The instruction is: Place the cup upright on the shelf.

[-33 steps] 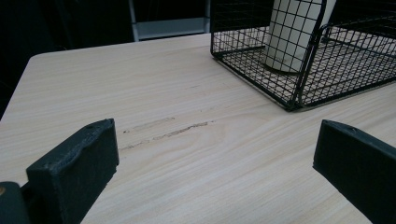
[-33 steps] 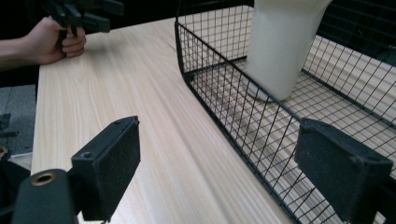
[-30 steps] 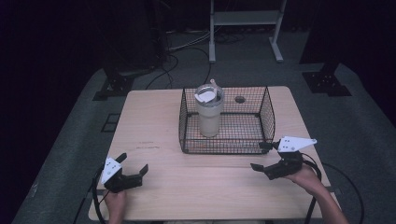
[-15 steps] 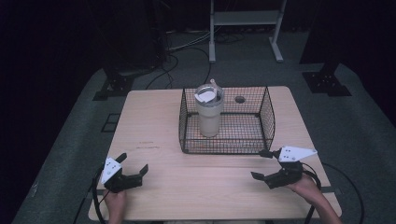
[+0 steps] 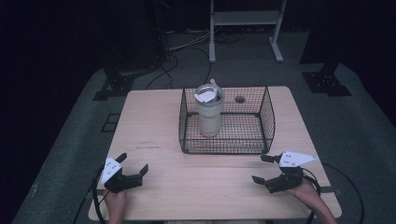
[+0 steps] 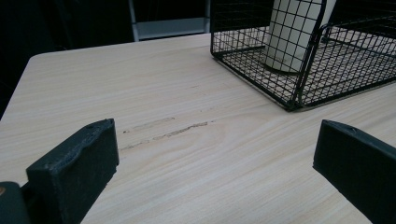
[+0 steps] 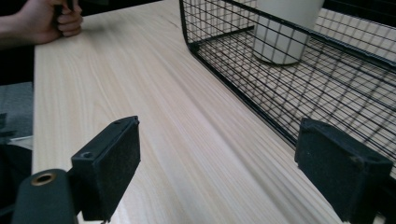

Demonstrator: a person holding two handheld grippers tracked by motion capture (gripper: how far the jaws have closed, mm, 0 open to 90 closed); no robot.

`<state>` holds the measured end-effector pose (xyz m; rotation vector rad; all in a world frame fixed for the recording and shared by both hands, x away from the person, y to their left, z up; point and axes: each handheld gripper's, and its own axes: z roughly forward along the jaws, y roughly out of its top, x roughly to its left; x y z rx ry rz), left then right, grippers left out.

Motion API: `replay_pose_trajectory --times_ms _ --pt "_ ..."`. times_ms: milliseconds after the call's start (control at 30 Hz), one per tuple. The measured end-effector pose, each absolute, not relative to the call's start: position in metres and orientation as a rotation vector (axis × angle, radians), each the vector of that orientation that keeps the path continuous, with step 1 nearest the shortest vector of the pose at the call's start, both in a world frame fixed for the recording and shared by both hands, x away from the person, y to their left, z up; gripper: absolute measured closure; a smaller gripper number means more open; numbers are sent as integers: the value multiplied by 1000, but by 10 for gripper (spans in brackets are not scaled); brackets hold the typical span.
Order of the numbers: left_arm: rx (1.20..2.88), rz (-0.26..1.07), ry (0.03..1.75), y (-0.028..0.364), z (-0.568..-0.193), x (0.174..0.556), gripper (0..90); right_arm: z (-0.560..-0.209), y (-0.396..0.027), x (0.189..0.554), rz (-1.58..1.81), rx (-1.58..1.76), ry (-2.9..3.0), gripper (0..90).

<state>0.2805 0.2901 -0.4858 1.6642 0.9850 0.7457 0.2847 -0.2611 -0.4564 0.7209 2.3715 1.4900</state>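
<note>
Tumbler (image 5: 208,114) stands upright inside the wire basket (image 5: 267,122) at frame centre in the high view; left gripper (image 5: 132,166) lower left and right gripper (image 5: 262,169) lower right gape empty. Left gripper view: tumbler upper right. Right gripper view: tumbler top centre.

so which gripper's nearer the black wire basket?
Right. The right gripper sits just off the black wire basket at its front right corner; the left gripper is farther off, front-left.

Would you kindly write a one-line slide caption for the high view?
Cream tumbler upright in black wire basket on light wooden table; left gripper and right gripper open near the front edge.
</note>
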Motion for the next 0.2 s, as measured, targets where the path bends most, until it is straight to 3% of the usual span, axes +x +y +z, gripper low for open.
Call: replay_pose_trajectory --times_ms 200 --pt "1666 748 988 290 -486 280 0 -463 -267 281 1542 784 2290 136"
